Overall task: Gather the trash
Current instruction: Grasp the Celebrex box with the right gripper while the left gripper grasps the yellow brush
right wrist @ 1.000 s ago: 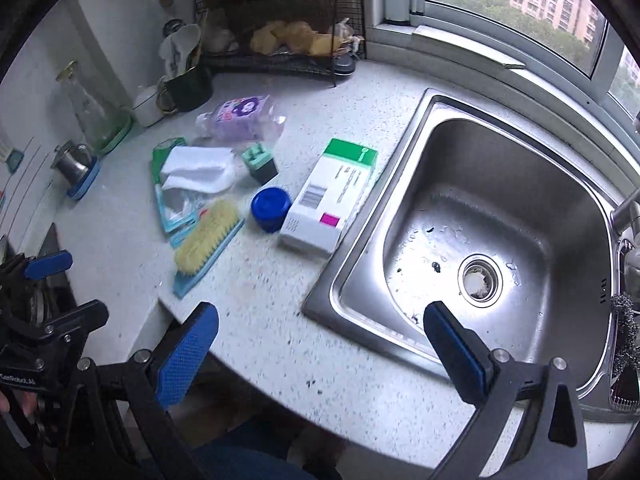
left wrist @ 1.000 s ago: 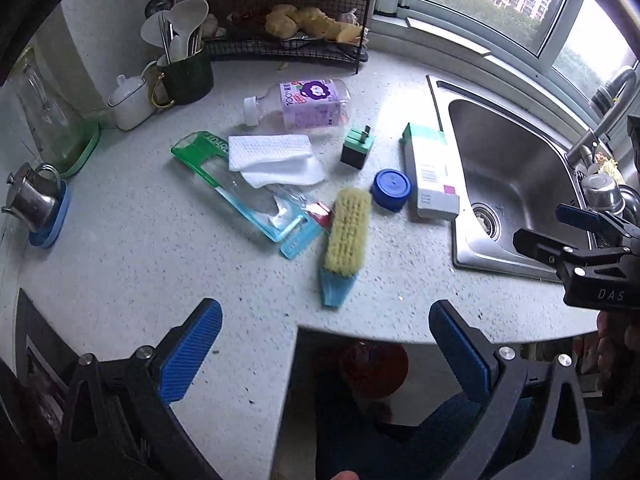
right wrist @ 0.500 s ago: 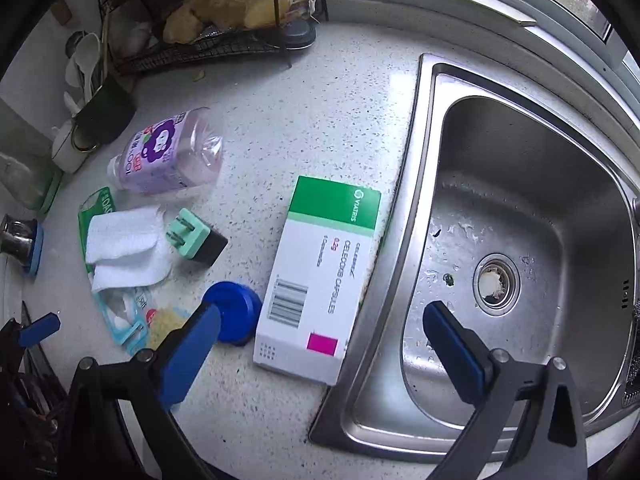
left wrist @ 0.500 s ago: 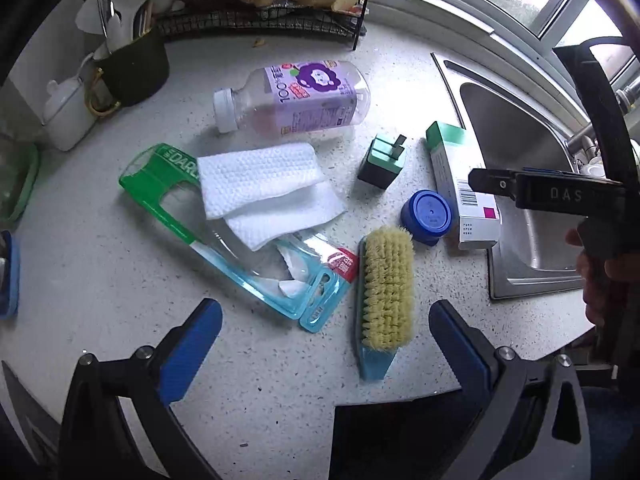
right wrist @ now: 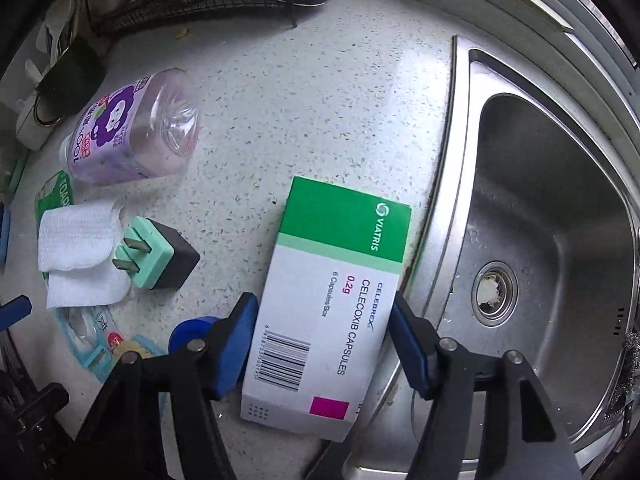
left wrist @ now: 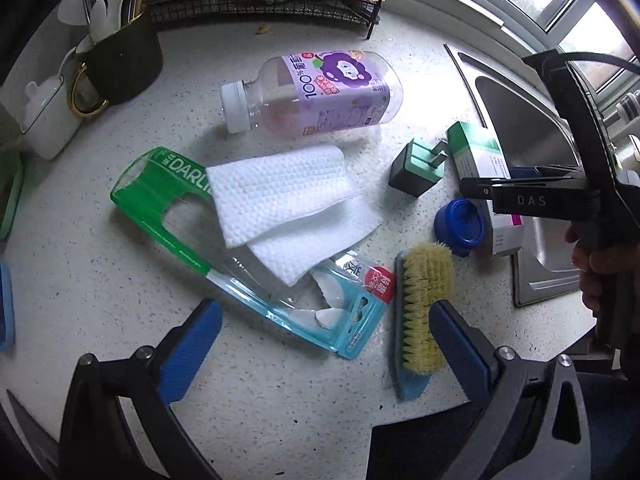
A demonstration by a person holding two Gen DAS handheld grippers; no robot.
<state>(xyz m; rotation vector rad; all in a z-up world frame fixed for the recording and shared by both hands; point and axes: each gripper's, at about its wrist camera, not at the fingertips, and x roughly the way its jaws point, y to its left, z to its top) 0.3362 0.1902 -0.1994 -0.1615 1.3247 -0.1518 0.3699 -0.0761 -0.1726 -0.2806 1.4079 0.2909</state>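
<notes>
A green-and-white medicine box (right wrist: 332,308) lies on the speckled counter beside the sink; it also shows in the left wrist view (left wrist: 478,160). My right gripper (right wrist: 324,350) straddles its near end, both blue pads against its long sides. My left gripper (left wrist: 332,350) is open and empty above the torn toothbrush package (left wrist: 256,280). White paper towels (left wrist: 280,200) lie on the package. A clear bottle with a purple label (left wrist: 320,96) lies on its side behind them.
A scrub brush (left wrist: 424,312), a blue lid (left wrist: 460,224) and a green-faced plug adapter (left wrist: 418,168) lie between package and box. The steel sink (right wrist: 552,220) is at the right. A wire rack (left wrist: 260,0), dark cup (left wrist: 120,64) and white pot (left wrist: 44,120) stand at the back.
Both grippers have moved down and forward toward the counter. The right gripper's jaws have narrowed around the medicine box. The left gripper stays open, now closer over the package.
</notes>
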